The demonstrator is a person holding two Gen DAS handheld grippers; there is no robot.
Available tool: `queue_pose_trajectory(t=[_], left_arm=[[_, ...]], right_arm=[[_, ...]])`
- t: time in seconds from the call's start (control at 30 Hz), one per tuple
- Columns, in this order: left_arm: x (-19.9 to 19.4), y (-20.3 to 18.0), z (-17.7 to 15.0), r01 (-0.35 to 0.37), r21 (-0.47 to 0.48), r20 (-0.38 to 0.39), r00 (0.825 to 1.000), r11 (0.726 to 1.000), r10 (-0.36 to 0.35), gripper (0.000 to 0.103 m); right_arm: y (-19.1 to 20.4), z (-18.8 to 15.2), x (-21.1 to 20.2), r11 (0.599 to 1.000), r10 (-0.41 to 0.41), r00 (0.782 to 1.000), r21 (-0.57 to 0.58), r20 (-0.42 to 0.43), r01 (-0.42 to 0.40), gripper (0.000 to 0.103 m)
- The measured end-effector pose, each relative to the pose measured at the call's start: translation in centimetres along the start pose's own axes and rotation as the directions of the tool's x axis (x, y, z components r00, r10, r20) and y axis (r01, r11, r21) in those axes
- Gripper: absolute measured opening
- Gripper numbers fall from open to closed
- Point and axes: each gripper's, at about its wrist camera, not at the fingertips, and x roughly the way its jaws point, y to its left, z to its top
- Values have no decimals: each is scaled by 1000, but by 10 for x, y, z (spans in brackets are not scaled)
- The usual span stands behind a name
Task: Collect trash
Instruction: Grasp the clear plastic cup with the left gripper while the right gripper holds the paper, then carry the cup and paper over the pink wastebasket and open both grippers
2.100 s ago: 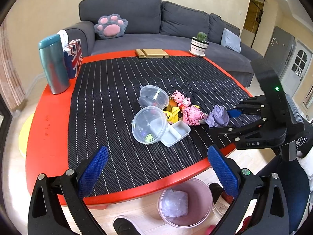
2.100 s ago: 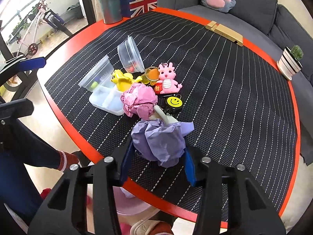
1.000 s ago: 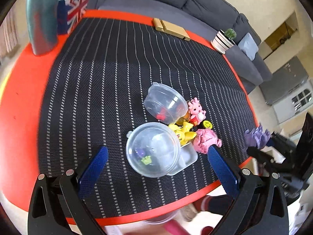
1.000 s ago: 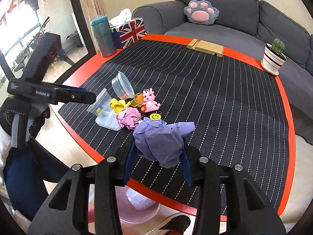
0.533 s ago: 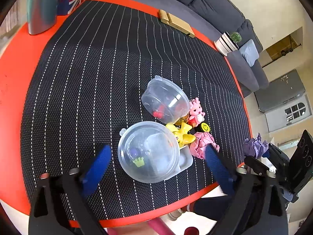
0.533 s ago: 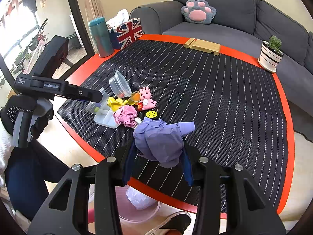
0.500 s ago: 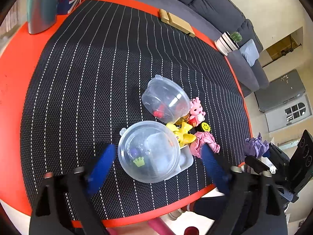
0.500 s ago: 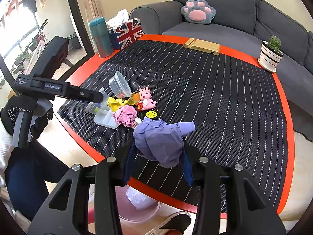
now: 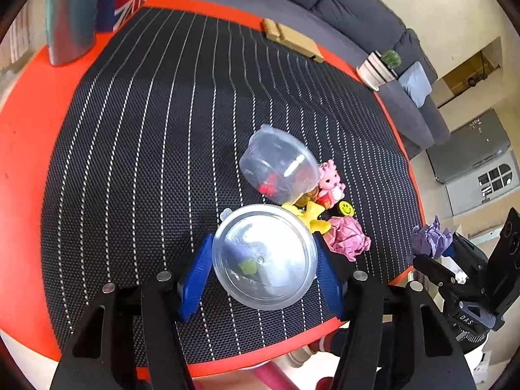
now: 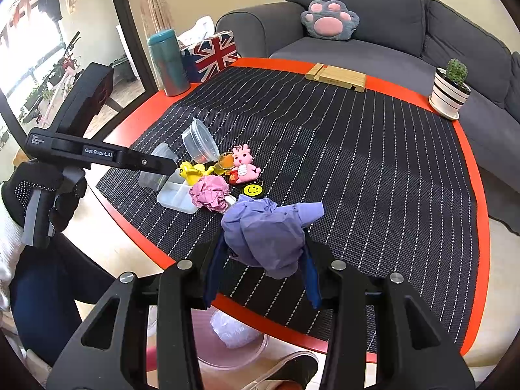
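Currently, step in hand: the left tongs (image 9: 264,273) are taking up a clear plastic tub (image 9: 265,255) from the clutter near the front edge of the tabletop (image 9: 26,149).
Left tongs: closing around the tub, which sits between the blue pads (image 9: 195,273); whether they press it yet I cannot tell, so I read them as not yet gripping.
Right tongs (image 10: 264,271): partly closed and clamped on a crumpled purple paper (image 10: 266,234), held above the tabletop's near edge.
Bin: a pink bin (image 10: 227,354) stands on the floor below that edge, with a white wad already in it.
Other trash: a pink paper ball (image 9: 347,237) and a second clear tub (image 9: 279,165) lie among small toys (image 9: 330,183).
Next move, my judgement: finish the squeeze gently, since thin plastic may flex or slip, lift, then carry each load over the bin and release.
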Motion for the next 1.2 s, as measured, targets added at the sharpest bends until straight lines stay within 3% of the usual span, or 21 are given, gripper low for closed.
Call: queue_pose_trajectory(t=[0.3,0.5,0.93,1.2], left_arm=[[-39,-18,-25,-57,149,120,992,987,39,59],[-56,-35,-57,-80,269,164,986,960,36,59],[-54,-57,-106,-73,411,125,992,909,23,59],[-59,-68,-119,-21,467,110,993,884,-35,59]], right_arm=[[3,-14,-16,1000,16,999,-12,28,-16,42],[9,-29,-28,998,55,998,-33,42,-54,41],[38,-59,-36,981,138,990,-137,5,-136,42],[58,-67,-31,959,207,978,-191,-37,-211,42]])
